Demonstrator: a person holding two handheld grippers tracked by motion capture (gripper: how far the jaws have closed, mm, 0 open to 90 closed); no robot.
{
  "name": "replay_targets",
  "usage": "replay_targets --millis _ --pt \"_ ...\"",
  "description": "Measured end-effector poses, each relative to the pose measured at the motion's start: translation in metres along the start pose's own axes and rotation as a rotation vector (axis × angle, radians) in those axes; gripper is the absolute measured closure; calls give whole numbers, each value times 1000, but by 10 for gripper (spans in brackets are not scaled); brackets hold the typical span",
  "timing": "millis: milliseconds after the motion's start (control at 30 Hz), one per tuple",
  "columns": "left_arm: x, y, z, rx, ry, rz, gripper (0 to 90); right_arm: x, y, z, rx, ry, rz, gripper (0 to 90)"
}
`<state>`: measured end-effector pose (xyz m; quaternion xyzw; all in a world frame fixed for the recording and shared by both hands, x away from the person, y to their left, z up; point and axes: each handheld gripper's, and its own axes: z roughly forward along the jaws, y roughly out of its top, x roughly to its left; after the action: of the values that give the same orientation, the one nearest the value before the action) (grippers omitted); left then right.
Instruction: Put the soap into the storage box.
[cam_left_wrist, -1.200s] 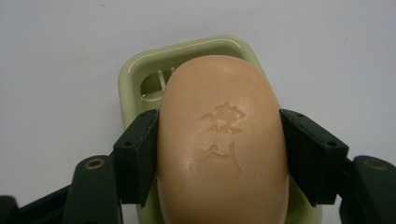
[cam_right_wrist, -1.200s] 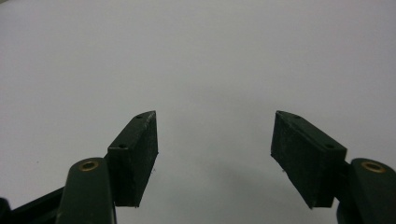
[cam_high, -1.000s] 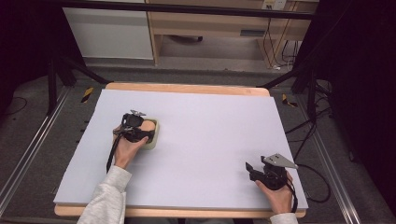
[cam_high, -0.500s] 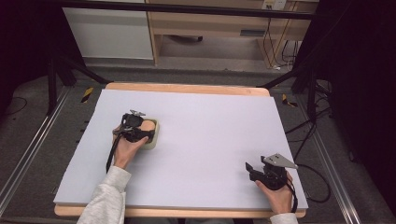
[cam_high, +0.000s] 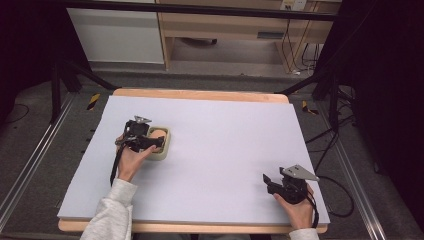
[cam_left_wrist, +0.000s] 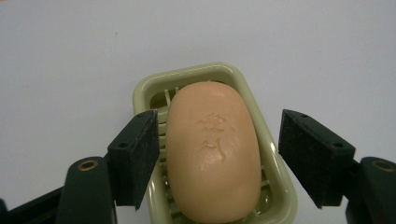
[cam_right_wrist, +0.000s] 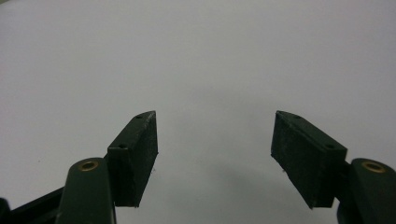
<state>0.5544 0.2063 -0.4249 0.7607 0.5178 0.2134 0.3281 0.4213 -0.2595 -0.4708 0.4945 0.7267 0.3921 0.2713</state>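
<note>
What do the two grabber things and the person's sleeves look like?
Both are black. The left gripper has two flat rectangular pads, screw holes and brass-coloured pivots, and a black cable. The right gripper carries a grey three-cornered plate. The sleeves are light grey.

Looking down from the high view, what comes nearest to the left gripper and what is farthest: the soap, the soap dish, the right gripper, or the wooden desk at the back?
1. Soap, between its jaws.
2. Soap dish, around the soap.
3. Right gripper, at the table's near right corner.
4. Wooden desk, beyond the table's far edge.
</note>
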Motion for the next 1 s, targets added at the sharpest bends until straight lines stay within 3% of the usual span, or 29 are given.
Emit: replay_targets --millis 333,500,767,1000 --pt "-5 -16 -24 -44 -39 22 263 -1 -1 0 2 -4 4 311" --pt "-3 -25 -35 -73 -63 13 258 -1 -1 -1 5 -6 8 289" --pt "4 -56 -54 -130 -52 10 257 -2 -4 -2 3 -10 21 255" --pt "10 -88 -62 -117 -35 1 251 -4 -7 -1 12 -13 29 210"
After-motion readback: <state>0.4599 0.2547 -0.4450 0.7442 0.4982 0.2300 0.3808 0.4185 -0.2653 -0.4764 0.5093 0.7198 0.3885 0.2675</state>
